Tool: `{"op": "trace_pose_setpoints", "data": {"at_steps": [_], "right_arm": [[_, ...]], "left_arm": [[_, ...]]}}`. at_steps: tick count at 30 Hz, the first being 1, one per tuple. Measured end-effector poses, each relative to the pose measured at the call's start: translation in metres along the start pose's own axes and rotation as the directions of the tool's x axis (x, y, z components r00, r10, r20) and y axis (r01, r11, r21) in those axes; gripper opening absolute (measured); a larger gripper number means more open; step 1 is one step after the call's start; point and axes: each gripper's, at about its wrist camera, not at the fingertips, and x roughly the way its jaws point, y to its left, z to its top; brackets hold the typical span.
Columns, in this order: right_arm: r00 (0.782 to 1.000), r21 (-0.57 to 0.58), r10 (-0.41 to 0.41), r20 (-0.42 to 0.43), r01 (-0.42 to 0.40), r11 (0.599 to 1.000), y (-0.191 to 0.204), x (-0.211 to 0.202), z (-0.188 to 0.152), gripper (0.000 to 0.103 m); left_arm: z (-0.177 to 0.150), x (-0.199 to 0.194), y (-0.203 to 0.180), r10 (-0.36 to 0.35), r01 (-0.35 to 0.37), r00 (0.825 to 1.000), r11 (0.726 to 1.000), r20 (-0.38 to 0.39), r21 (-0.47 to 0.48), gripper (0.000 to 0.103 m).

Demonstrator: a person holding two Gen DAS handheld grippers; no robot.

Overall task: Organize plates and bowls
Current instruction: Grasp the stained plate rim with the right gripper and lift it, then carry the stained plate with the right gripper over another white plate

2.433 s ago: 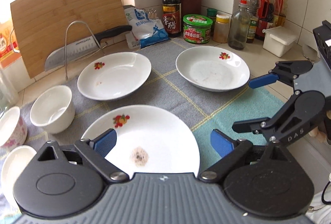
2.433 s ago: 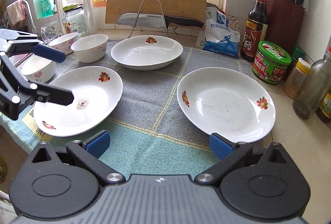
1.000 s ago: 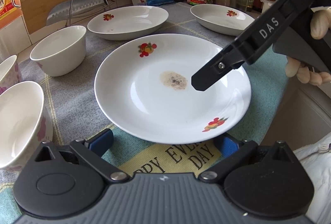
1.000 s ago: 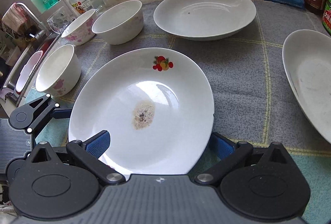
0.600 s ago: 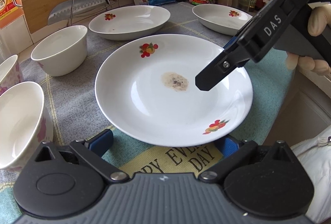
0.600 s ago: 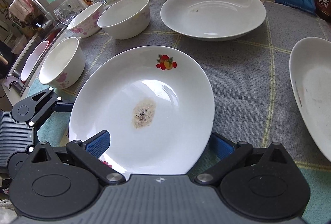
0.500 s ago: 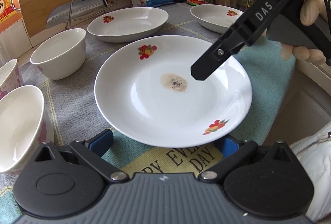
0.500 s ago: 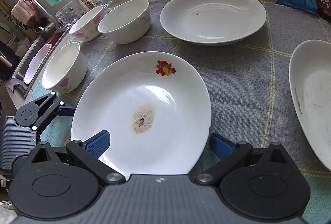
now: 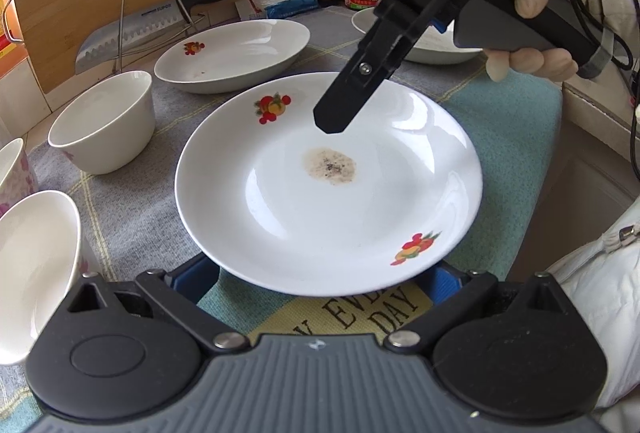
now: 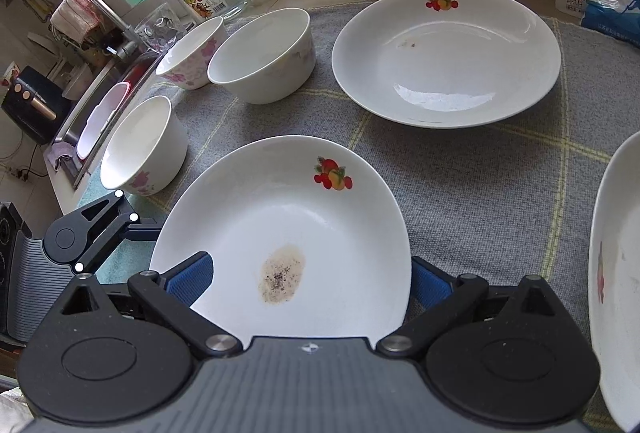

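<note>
The dirty plate [image 9: 328,189] is sitting near the front edge of the grey checked cloth [image 10: 472,185], with bare cloth all around it. The left gripper [image 9: 320,283] is reaching under the plate's near rim, jaws spread wide. The right gripper [image 10: 310,283] is also spread wide around the plate's rim. Only the right view is showing the sink [image 10: 100,113] beside three round white bowls [image 10: 262,53]. A second shiny plate [image 10: 446,55] is lying farther back.

Bowls [image 10: 262,55] crowding the left; open cloth [image 10: 480,185] between the plates [image 10: 446,55].
</note>
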Motion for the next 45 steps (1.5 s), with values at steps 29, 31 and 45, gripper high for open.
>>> {"op": "trace_pose_setpoints", "data": {"at_steps": [29,31,45], "right_arm": [[0.999,0.029,0.05,0.001,-0.05,0.998,-0.006,-0.015,0.01,0.103],[0.999,0.037,0.045,0.016,-0.046,0.998,-0.009,-0.022,0.009,0.103],[0.986,0.108,-0.085,0.141,0.07,0.992,-0.057,-0.093,-0.009,0.103]], "left_arm": [[0.023,-0.002,0.002,-0.035,0.036,0.999,0.998,-0.022,0.044,0.101],[0.029,-0.002,0.0,-0.043,0.043,0.999,0.997,-0.016,0.057,0.101],[0.095,0.025,-0.013,-0.143,0.134,0.989,0.975,0.04,0.178,0.101]]}}
